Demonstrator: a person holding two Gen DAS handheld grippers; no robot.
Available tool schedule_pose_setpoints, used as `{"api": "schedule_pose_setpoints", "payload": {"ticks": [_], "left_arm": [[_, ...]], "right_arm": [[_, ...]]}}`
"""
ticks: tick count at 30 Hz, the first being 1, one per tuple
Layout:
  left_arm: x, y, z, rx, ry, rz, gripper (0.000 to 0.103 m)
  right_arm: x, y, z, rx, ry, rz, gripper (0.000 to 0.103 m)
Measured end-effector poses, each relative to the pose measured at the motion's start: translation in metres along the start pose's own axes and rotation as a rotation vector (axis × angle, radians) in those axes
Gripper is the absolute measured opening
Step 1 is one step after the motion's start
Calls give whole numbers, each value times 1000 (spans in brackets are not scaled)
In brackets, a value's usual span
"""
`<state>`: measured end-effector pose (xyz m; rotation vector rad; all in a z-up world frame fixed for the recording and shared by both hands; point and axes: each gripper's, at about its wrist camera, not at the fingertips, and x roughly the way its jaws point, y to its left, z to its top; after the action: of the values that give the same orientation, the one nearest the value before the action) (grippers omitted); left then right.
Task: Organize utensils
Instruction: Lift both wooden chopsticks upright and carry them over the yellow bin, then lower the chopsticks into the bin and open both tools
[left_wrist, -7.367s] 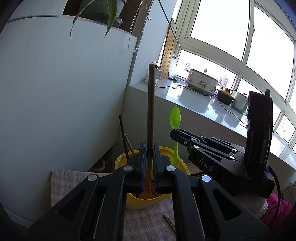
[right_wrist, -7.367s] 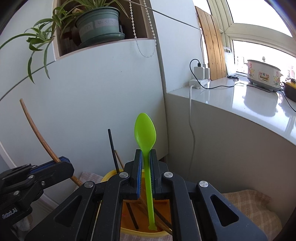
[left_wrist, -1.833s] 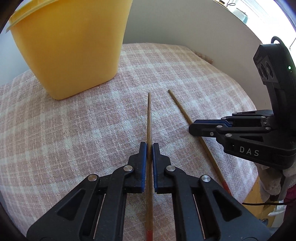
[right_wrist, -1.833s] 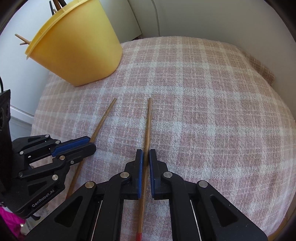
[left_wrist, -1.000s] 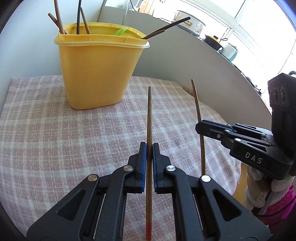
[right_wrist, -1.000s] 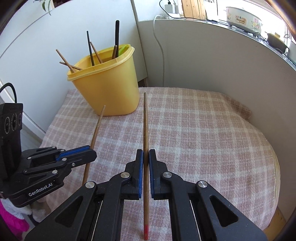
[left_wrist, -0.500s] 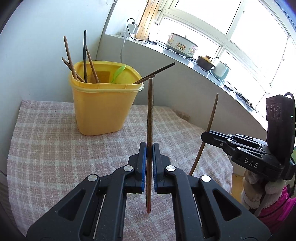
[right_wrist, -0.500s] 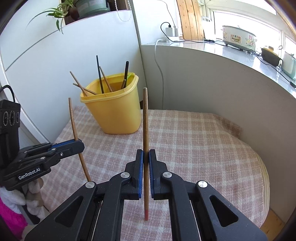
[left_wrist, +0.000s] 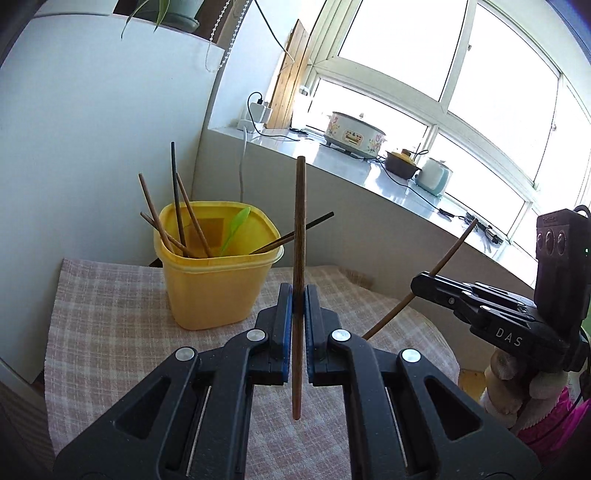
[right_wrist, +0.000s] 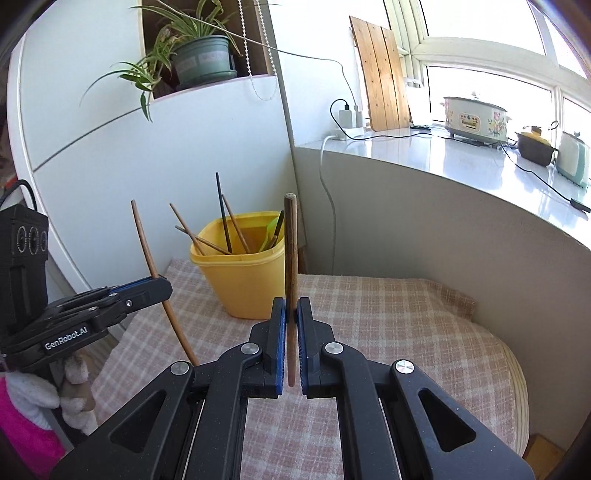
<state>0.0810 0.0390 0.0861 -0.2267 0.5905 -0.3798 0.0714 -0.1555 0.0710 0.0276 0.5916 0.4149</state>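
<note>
A yellow plastic tub (left_wrist: 210, 291) (right_wrist: 251, 284) stands at the back of a pink checked cloth (left_wrist: 110, 332) and holds several chopsticks and a green spoon (left_wrist: 234, 230). My left gripper (left_wrist: 298, 291) is shut on a brown chopstick (left_wrist: 299, 221) that stands upright in front of the tub. My right gripper (right_wrist: 291, 306) is shut on another brown chopstick (right_wrist: 291, 251), also upright. Each gripper shows in the other's view, the right one (left_wrist: 419, 282) to the right with its stick (left_wrist: 448, 256) tilted, the left one (right_wrist: 162, 286) to the left.
A white wall panel (right_wrist: 110, 166) rises behind the tub, with a potted plant (right_wrist: 199, 59) above. To the right runs a white sill (right_wrist: 443, 155) with a cooker (right_wrist: 474, 118), pots, chargers and cables. A person's hand in a fluffy sleeve (left_wrist: 532, 391) holds the right gripper.
Both grippers have risen from the cloth with their chopsticks and tipped upward, so the sticks now stand upright above the cloth and the tub's rim and contents show from higher.
</note>
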Motion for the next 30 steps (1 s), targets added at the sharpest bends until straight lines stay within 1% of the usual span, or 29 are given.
{"api": "schedule_pose_setpoints", "payload": {"ticks": [9, 15, 21, 24, 30], "left_arm": [[-7, 10, 38, 3, -83, 17, 4], [-12, 20, 67, -3, -140, 23, 4], [-12, 26, 89, 15, -182, 48, 4], [-9, 29, 97, 24, -201, 68, 4], [-6, 39, 111, 10, -231, 77, 4]], "right_arm": [[-2, 7, 24, 17, -52, 49, 5], [0, 13, 47, 18, -91, 72, 5], [4, 19, 71, 10, -132, 84, 5], [10, 21, 79, 20, -139, 94, 5], [19, 25, 96, 34, -167, 108, 5]]}}
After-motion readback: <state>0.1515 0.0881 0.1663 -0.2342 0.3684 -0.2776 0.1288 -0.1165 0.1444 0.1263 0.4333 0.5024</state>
